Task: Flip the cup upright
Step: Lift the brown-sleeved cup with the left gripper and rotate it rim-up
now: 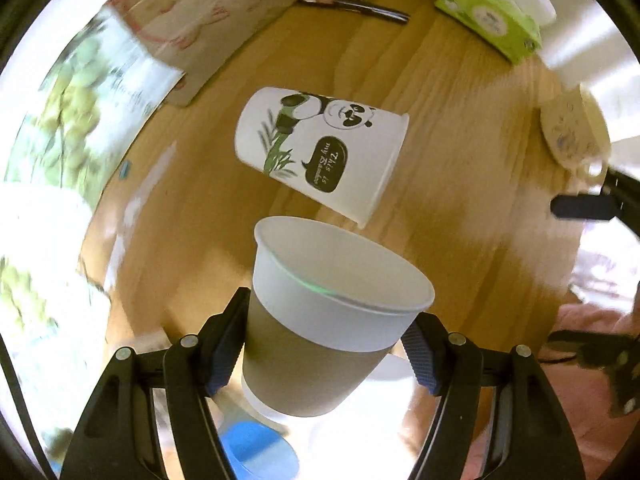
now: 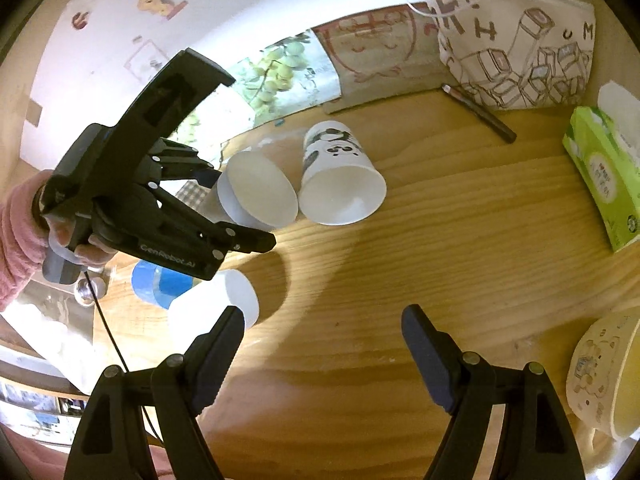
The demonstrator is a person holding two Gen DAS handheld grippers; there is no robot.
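My left gripper (image 1: 324, 340) is shut on a white paper cup with a brown sleeve (image 1: 320, 332) and holds it tilted above the wooden table (image 1: 460, 208), mouth facing away from me. It also shows in the right wrist view (image 2: 256, 190), held by the left gripper (image 2: 236, 216). A panda-print cup (image 1: 320, 152) lies on its side just beyond it, and shows in the right wrist view (image 2: 340, 176) with its mouth toward me. My right gripper (image 2: 322, 320) is open and empty above the table.
Another white cup (image 2: 216, 308) lies near a blue tape roll (image 2: 160, 284) at the table's left edge. A green tissue box (image 2: 604, 172), a pen (image 2: 480, 112), a printed bag (image 2: 512, 44) and a patterned mug (image 2: 608, 376) sit around.
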